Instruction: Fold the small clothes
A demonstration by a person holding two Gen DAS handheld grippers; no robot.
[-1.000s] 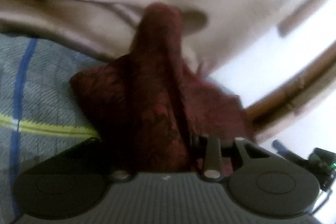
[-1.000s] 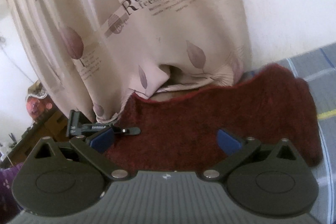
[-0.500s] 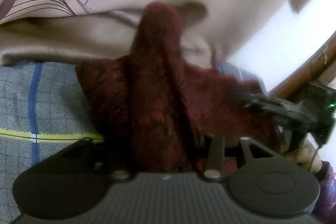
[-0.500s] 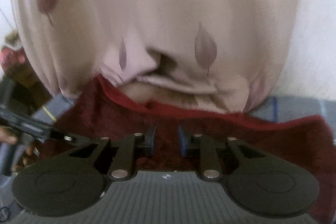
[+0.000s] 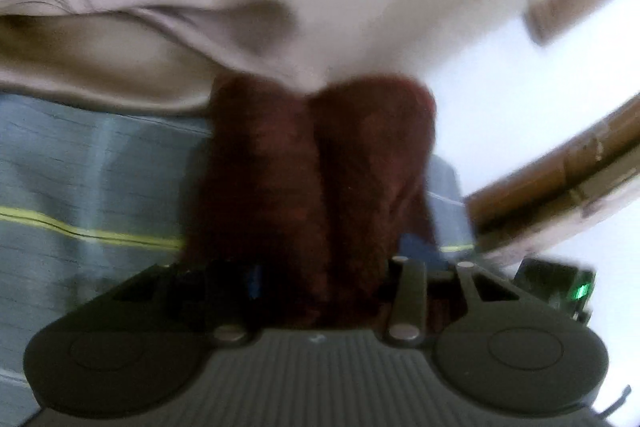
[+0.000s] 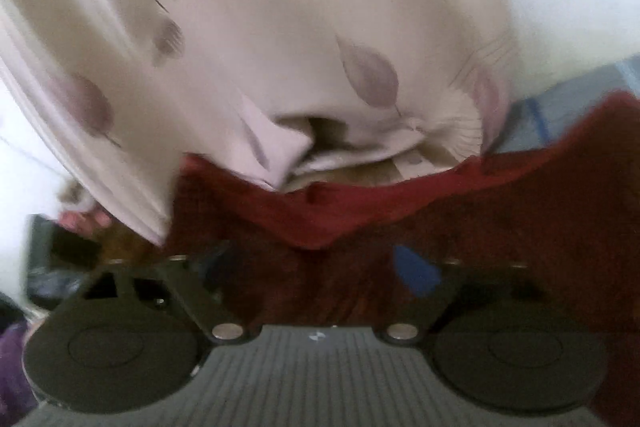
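Grey checked bedsheet (image 5: 100,167) is lying under a fuzzy maroon garment (image 5: 312,187); the left gripper (image 5: 332,271) is pinching it, while the right gripper (image 6: 316,267) is just spreading wide over it

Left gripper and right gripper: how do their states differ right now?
The left gripper is clamped on a bunched fold of the dark red cloth; the right gripper, jaws just reopened, stands wide with cloth between them, ungripped. Both are at the same cloth on the grey plaid sheet.
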